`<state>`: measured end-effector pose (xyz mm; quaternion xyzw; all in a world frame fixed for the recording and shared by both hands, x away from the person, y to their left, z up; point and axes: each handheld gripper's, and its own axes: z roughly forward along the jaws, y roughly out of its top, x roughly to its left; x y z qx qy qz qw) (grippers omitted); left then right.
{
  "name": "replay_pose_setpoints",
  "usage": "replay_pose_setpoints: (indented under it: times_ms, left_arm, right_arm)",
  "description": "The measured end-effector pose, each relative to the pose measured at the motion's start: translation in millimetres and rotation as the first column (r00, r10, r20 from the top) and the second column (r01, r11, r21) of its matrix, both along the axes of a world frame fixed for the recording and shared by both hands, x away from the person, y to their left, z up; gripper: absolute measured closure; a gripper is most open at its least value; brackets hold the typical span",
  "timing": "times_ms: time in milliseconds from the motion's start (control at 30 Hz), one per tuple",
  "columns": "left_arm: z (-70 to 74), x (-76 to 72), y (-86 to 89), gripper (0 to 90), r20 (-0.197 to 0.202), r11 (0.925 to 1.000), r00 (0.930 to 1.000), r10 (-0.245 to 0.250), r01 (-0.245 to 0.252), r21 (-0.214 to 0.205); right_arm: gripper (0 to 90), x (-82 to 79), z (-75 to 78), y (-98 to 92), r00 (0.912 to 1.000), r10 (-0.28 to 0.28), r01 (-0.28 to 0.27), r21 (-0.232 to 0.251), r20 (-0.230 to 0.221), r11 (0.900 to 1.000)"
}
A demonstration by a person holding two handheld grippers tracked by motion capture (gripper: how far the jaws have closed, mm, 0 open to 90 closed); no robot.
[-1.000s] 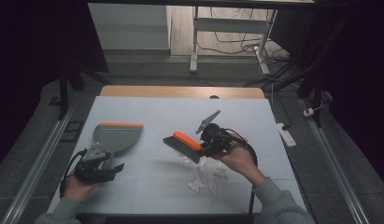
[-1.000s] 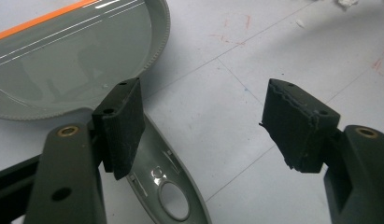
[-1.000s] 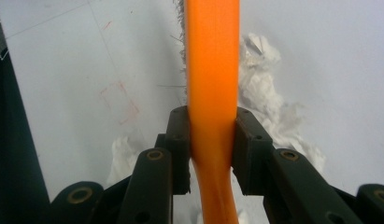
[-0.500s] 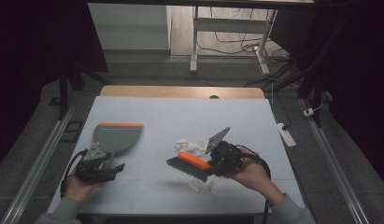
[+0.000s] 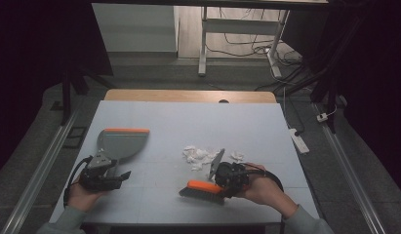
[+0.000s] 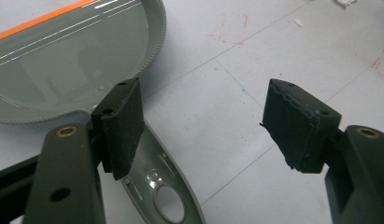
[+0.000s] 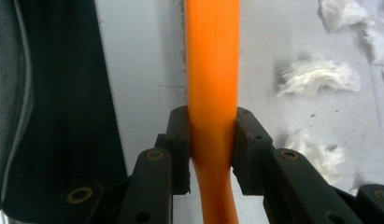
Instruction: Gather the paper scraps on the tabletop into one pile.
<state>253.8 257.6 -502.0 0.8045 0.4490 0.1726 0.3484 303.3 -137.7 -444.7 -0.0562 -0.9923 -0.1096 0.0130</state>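
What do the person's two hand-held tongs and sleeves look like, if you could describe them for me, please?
Both tongs, the left and the right, are black, bulky units, each trailing a black cable. Their two jaws are flat, ribbed black pads on dark arms with brass-coloured rivets, as both gripper views show. A grey three-cornered plate stands on the right one, a smaller grey piece on the left. The person wears light grey sleeves.

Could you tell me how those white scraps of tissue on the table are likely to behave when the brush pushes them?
The white scraps look thin, crumpled and torn, so they are probably very light and floppy. Lying loose as separate bits, they may scatter or drag rather than move as one clump. Their frayed edges may catch in the bristles of the brush held by the right gripper.
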Motion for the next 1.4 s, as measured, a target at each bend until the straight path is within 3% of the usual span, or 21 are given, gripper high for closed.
replay_pose_setpoints:
  times_ms: [67, 167, 267, 367, 467, 567, 667, 767, 833, 933, 1067, 1133, 1267, 1400]
  left_arm:
    - [0.0, -0.2, -0.1, 30.1, 0.0, 1.0, 1.0, 0.0, 0.0, 0.0]
    - [-0.3, -0.1, -0.1, 30.2, -0.001, 1.0, 1.0, 0.002, -0.002, 0.002]
    - [-0.5, -0.2, 0.2, 30.2, -0.001, 1.0, 1.0, 0.003, -0.003, 0.002]
    - [-0.6, -0.8, 1.0, 30.2, -0.002, 1.0, 1.0, 0.003, -0.003, 0.001]
    - [-1.3, -1.0, 2.2, 30.3, -0.003, 1.0, 1.0, 0.004, -0.004, -0.002]
    - [-1.7, -0.6, 2.5, 30.3, -0.006, 1.0, 1.0, 0.007, -0.007, -0.001]
    - [-1.4, -0.7, 0.8, 30.3, -0.004, 1.0, 1.0, 0.003, -0.003, 0.002]
    - [-0.4, -1.2, -0.6, 30.3, -0.002, 1.0, 1.0, -0.002, 0.002, 0.007]
    - [-0.7, -0.9, -0.8, 30.3, -0.004, 1.0, 1.0, -0.002, 0.002, 0.006]
    - [-1.6, 0.1, -0.4, 30.3, -0.007, 1.0, 1.0, 0.002, -0.002, 0.006]
    - [-1.7, 0.8, -1.5, 30.3, -0.009, 1.0, 1.0, 0.0, 0.0, 0.008]
    - [-1.8, 1.1, -2.4, 30.3, -0.011, 0.9999, 0.9999, 0.0, 0.0, 0.011]
    - [-2.1, 0.8, -3.2, 30.3, -0.012, 0.9999, 0.9999, -0.004, 0.004, 0.011]
    - [-2.2, 0.9, -2.1, 30.3, -0.013, 0.9999, 0.9999, -0.002, 0.002, 0.011]
  right_arm:
    - [69.9, 8.4, 0.1, 4.6, 1.0, 0.004, -0.004, -0.012, 0.003, 0.9999]
    - [69.9, 29.7, 0.8, 11.2, 0.9988, 0.0, 0.002, -0.037, 0.049, 0.9993]
    - [69.9, 54.3, 2.3, 15.6, 0.9936, -0.025, 0.028, -0.023, 0.11, 0.9994]
    - [69.8, 68.1, 6.2, 14.8, 0.9914, -0.056, 0.054, 0.024, 0.118, 0.9983]
    - [69.8, 62.4, 20.4, 6.0, 0.9877, -0.099, 0.085, 0.111, 0.121, 0.9901]
    - [69.9, 54.0, 37.9, -11.8, 0.9874, -0.089, 0.063, 0.189, 0.131, 0.9799]
    - [69.8, 44.9, 52.7, -31.8, 0.9831, -0.111, 0.076, 0.228, 0.146, 0.9707]
    - [69.8, 40.5, 57.7, -51.6, 0.983, -0.129, 0.101, 0.203, 0.131, 0.9739]
    - [69.8, 40.4, 53.5, -65.4, 0.987, -0.129, 0.11, 0.183, 0.095, 0.9769]
    - [69.8, 36.9, 38.1, -78.5, 0.989, -0.136, 0.129, 0.118, 0.057, 0.9847]
    - [69.8, 32.3, 14.6, -79.5, 0.9962, -0.087, 0.087, 0.044, -0.001, 0.9952]
    - [69.8, 32.7, 6.6, -73.5, 0.9975, -0.071, 0.071, 0.027, 0.007, 0.9971]
    - [69.8, 45.1, -0.4, -56.9, 0.9984, -0.051, 0.05, 0.044, 0.023, 0.9978]
    - [69.8, 59.8, 0.5, -42.7, 0.9953, -0.043, 0.038, 0.054, 0.087, 0.9978]
